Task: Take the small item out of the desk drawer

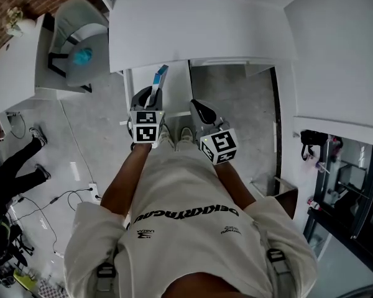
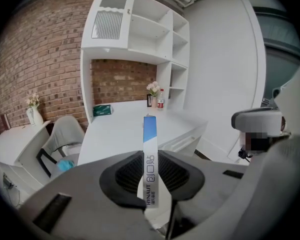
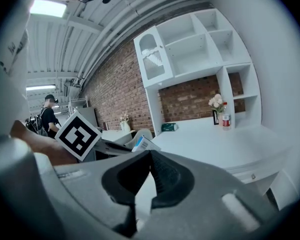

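At twelve o'clock in the head view, a white bench, broad and mostly bare. Behind it in the left gripper view, a tall white shelf unit against a brick wall. At ten o'clock from the bench, a pale grey chair with a teal thing on its seat. Low at the centre, the wearer's torso in a cream shirt, both forearms reaching toward twelve. At nine o'clock by the frame edge, another person in black, legs stretched over the floor.

At eleven o'clock from the torso, the left gripper, pinching a thin flat white-and-blue box edge-on between its pads. Grip on the box's lower end, with the blue end pointing off toward the bench at twelve. Box in the air, just short of the bench's front edge and out of any drawer. Just beside at one o'clock and apart from the left one, the right gripper, jaws pressed together at the tips with nothing between them.

On the far part of the bench, a green packet at eleven o'clock. At twelve, side by side near the shelf unit's foot, a small bunch of pale flowers and a red-labelled bottle.
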{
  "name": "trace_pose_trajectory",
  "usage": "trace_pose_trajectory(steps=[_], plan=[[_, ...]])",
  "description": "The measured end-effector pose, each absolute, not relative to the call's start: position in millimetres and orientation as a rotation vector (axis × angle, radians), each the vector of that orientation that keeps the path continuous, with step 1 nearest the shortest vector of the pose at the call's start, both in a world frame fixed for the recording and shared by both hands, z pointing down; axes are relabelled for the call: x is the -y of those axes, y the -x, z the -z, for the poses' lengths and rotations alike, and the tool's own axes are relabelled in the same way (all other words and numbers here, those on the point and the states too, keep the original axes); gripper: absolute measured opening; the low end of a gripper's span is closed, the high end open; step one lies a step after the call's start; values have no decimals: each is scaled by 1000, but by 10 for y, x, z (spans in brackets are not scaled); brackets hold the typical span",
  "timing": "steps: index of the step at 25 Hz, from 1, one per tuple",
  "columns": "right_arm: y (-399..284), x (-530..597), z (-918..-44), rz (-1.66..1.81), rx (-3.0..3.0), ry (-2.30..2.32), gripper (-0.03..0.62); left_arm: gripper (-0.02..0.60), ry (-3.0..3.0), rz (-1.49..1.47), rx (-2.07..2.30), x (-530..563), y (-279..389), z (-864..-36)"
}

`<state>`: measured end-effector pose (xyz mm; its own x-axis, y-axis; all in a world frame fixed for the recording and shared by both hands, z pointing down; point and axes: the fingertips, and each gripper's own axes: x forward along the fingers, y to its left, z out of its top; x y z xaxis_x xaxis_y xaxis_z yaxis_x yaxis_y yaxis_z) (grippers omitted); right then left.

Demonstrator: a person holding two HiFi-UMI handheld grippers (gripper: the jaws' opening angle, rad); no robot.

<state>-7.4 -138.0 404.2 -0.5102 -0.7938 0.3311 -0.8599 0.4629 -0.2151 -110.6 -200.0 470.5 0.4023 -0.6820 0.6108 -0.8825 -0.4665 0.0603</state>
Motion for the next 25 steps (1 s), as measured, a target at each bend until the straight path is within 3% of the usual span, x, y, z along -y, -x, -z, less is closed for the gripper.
trace_pose_trajectory(steps=[25], plan=[[32, 1490, -3675, -421, 2575, -1433, -3, 82, -2431, -541, 1479, 1766, 1069, -3865]])
